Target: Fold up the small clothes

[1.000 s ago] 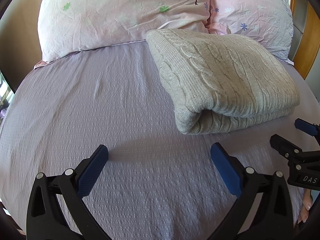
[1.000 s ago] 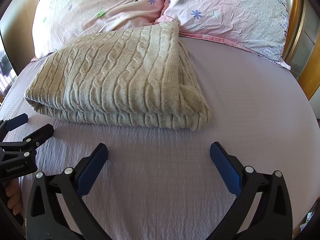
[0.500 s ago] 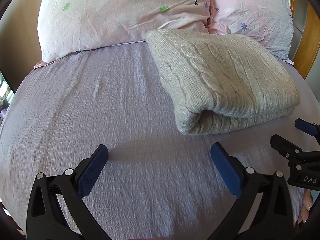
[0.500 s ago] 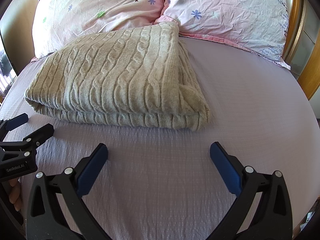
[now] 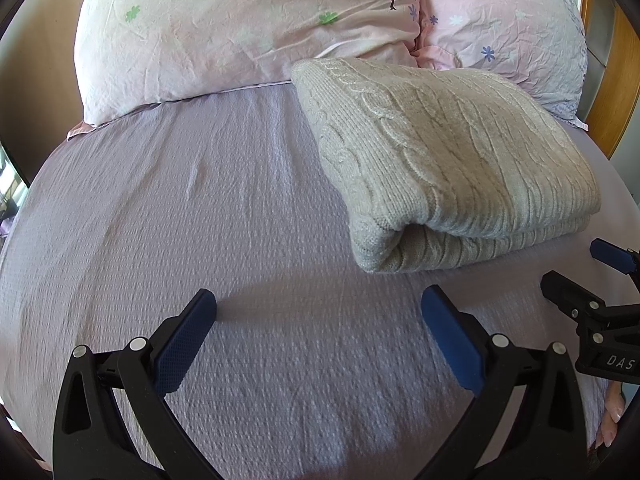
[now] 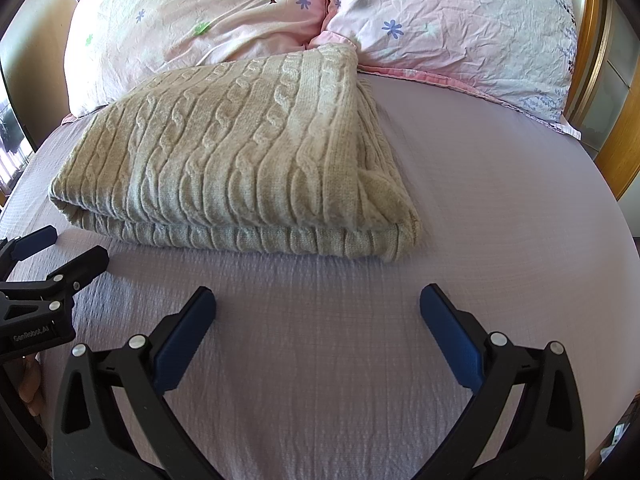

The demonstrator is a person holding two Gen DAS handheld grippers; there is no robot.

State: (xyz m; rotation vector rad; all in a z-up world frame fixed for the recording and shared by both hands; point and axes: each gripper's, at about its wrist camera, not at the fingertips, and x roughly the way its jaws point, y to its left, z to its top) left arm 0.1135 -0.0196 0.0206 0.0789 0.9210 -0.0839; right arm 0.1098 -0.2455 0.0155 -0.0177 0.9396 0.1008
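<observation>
A folded beige cable-knit sweater [image 5: 452,160] lies on the lilac bed sheet [image 5: 200,220], its far edge against the pillows. It also shows in the right wrist view [image 6: 240,168]. My left gripper [image 5: 318,300] is open and empty above the sheet, in front of and left of the sweater's folded edge. My right gripper [image 6: 318,298] is open and empty above the sheet, in front of the sweater's right corner. Each gripper shows at the edge of the other's view: the right one [image 5: 576,272] and the left one [image 6: 56,252].
Two pink flowered pillows [image 5: 248,28] [image 6: 452,28] lie at the head of the bed. A wooden bed frame [image 6: 612,128] runs along the right side. Bare sheet [image 6: 500,200] lies to the right of the sweater.
</observation>
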